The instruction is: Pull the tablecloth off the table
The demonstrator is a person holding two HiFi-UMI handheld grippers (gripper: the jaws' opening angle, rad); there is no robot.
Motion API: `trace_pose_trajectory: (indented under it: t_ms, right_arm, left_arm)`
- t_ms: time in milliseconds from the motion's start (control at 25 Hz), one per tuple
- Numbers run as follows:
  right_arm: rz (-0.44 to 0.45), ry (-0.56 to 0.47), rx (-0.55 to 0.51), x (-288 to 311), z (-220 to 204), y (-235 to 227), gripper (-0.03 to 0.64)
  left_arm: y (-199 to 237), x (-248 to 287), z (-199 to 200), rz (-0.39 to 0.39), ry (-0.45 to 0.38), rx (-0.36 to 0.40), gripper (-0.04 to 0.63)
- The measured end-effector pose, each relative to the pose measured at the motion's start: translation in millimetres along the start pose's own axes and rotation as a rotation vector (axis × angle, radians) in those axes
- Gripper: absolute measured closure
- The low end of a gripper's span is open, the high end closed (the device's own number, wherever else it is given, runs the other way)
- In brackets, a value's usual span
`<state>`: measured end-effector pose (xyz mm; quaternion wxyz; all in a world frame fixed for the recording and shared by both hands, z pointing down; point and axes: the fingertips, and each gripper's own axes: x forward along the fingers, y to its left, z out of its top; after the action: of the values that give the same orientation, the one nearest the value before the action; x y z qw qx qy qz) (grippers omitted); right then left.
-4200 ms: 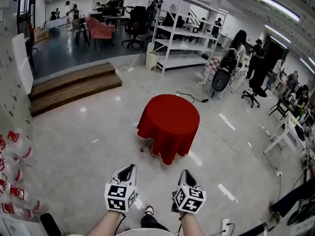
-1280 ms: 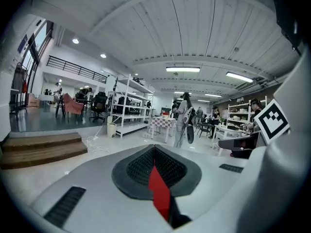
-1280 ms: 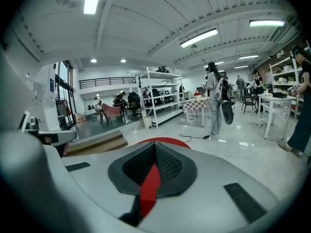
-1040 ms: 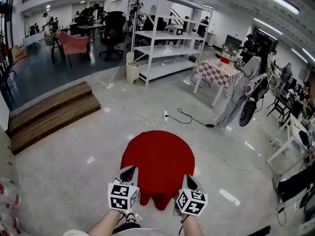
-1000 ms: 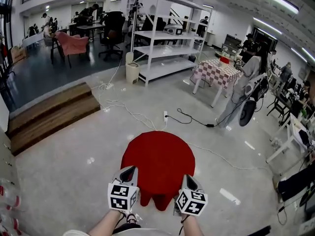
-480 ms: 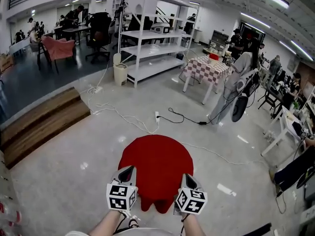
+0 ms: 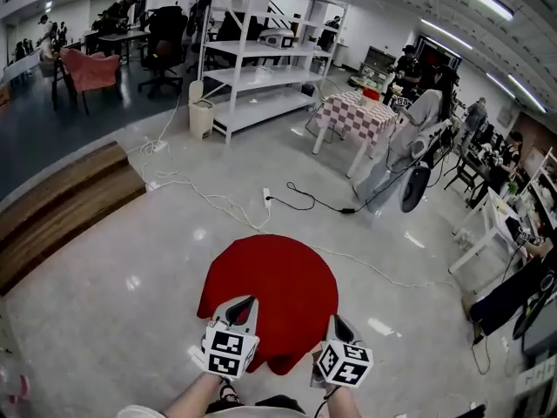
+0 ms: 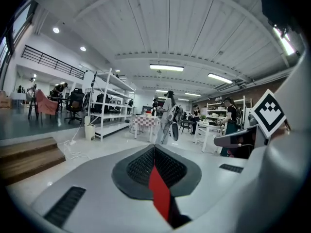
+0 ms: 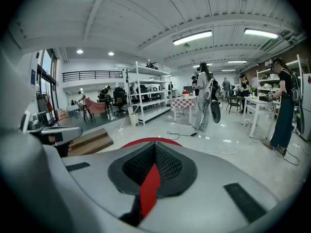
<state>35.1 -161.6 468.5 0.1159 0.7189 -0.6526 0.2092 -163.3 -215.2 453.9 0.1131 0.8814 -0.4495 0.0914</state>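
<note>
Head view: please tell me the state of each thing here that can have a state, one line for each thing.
tablecloth: spread flat, edges hanging down, not pulled off yet.
left gripper: shut, above the near edge of the tablecloth.
right gripper: shut, above the near right edge of the tablecloth.
checked table: upright, covered with its own cloth.

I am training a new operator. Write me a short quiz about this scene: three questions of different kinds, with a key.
1. True or false: the red tablecloth already lies on the floor.
2. The left claw and the right claw are: A) open, B) shut, C) out of view.
3. Fill in: the far table wears a cloth with a ____ pattern.
Key: 1 false; 2 B; 3 checkered.
</note>
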Motion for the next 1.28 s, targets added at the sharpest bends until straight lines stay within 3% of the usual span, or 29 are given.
trace_pose_trajectory:
  t_ms: [640,1280]
  right_arm:
    - [0.035,0.051,-0.040,20.8,-8.5,-2.9,0.592]
    - [0.004,0.062,0.033,25.6,-10.4,-66.4,0.592]
  left_arm:
    - [12.3,10.6,-32.5,0.061,0.092,-0.081,0.577]
    - [-44.4,54.2,-37.3,0.003,0.155,-0.047,0.577]
